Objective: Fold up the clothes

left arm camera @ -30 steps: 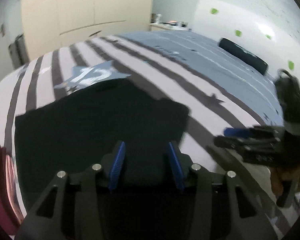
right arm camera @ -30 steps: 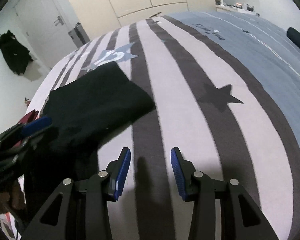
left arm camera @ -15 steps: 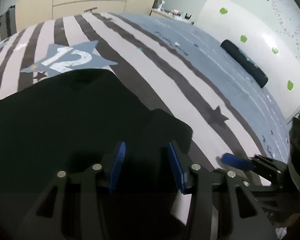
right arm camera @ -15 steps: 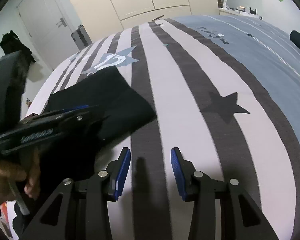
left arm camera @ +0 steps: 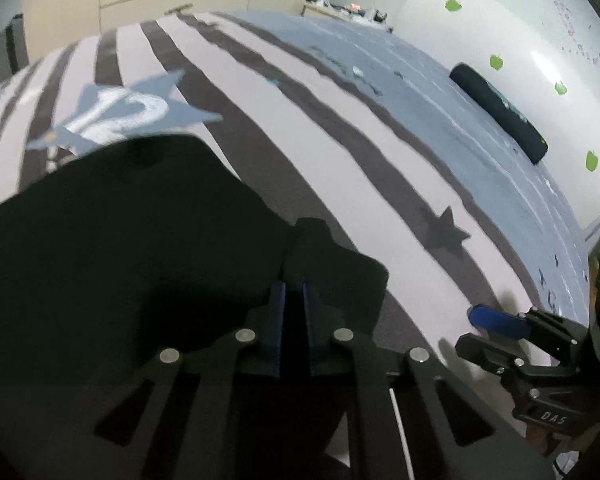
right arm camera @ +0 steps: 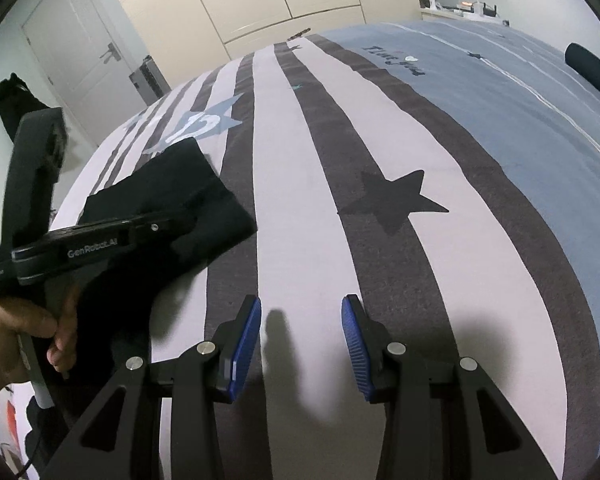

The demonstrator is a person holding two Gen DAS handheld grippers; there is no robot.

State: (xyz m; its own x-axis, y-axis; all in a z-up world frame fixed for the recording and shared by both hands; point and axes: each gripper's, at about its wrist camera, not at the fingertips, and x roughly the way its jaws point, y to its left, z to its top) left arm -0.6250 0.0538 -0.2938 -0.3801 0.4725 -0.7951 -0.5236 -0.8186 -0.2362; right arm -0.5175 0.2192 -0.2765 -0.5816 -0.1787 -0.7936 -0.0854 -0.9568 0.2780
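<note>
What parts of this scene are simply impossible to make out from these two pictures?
- Black garment: in both views its near part is cut off by the picture edge and covered by the left gripper, so its kind stays unknown.
- Fabric between the closing left pads: too dark to tell how much is caught.
- Small items on the far shelf: too tiny in both views.
- Right gripper: open over the striped bedspread.

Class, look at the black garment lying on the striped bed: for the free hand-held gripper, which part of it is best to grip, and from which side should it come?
Probably the black garment's near right corner. It ends over bare striped bedspread, so the open right hand-held gripper can slide in low from the right and pinch the edge. The left hand-held gripper is closing on the fold beside it.
</note>
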